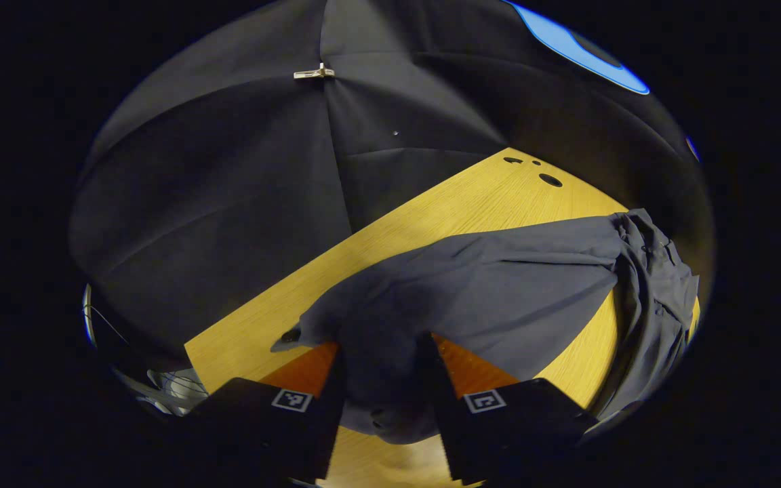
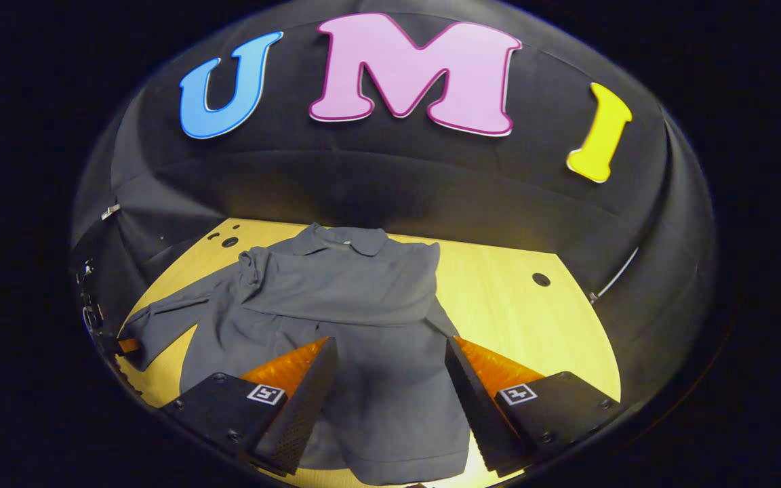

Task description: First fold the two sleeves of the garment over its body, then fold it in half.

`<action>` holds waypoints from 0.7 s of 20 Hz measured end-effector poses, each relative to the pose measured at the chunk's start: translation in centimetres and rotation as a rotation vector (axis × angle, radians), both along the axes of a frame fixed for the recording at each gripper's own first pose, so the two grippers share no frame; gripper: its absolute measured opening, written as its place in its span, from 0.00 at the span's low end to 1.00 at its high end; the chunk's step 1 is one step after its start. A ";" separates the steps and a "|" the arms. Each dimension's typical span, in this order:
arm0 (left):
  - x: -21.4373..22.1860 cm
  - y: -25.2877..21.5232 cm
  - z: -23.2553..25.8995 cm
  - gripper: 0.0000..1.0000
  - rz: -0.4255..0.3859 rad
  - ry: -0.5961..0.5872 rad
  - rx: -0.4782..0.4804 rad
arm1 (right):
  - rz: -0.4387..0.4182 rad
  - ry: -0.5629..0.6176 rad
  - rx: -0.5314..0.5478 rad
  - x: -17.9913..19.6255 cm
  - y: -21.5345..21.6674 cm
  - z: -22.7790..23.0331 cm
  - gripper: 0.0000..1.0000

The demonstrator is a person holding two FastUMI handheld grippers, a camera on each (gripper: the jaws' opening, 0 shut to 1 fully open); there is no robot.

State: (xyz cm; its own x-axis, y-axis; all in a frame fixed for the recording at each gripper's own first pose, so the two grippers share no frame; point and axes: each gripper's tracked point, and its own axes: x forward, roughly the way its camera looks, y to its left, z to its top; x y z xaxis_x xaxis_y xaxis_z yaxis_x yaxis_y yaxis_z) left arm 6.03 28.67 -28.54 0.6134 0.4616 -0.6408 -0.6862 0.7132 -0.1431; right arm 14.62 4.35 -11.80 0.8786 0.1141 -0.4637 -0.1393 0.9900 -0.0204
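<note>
A dark grey collared shirt [image 2: 356, 285] lies on the yellow wooden table [image 2: 519, 312], collar toward the wall. One sleeve is folded across its chest. The other sleeve [image 2: 160, 322] stretches out to the left, where my left gripper [image 2: 123, 346] holds its end. In the left gripper view that sleeve [image 1: 499, 278] runs from the bunched body [image 1: 655, 291] into my left gripper [image 1: 384, 346], which is shut on the cloth. My right gripper [image 2: 390, 342] hangs open over the shirt's lower body, fingers either side of it and not pressing on it.
The table [image 1: 472, 196] has small round holes near its far corners [image 1: 550, 179] [image 2: 541, 278]. Black cloth walls close in behind and to the sides, pinned with a metal clip [image 1: 314, 72]. Bare tabletop lies right of the shirt.
</note>
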 end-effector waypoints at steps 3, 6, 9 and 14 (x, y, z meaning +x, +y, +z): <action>0.8 -0.4 0.2 0.29 -0.046 -0.033 0.009 | -0.032 -0.004 -0.011 -1.3 -1.4 0.1 0.98; 1.2 -0.2 0.5 0.12 -0.058 -0.076 -0.005 | -0.054 -0.020 -0.036 -2.4 -2.5 0.5 0.98; 1.2 -0.1 1.3 0.06 -0.067 -0.110 -0.030 | -0.089 -0.033 -0.019 -3.6 -3.3 0.8 0.98; 3.6 -0.4 6.6 0.09 -0.125 -0.192 0.009 | -0.131 -0.042 0.000 -5.0 -5.4 0.6 0.98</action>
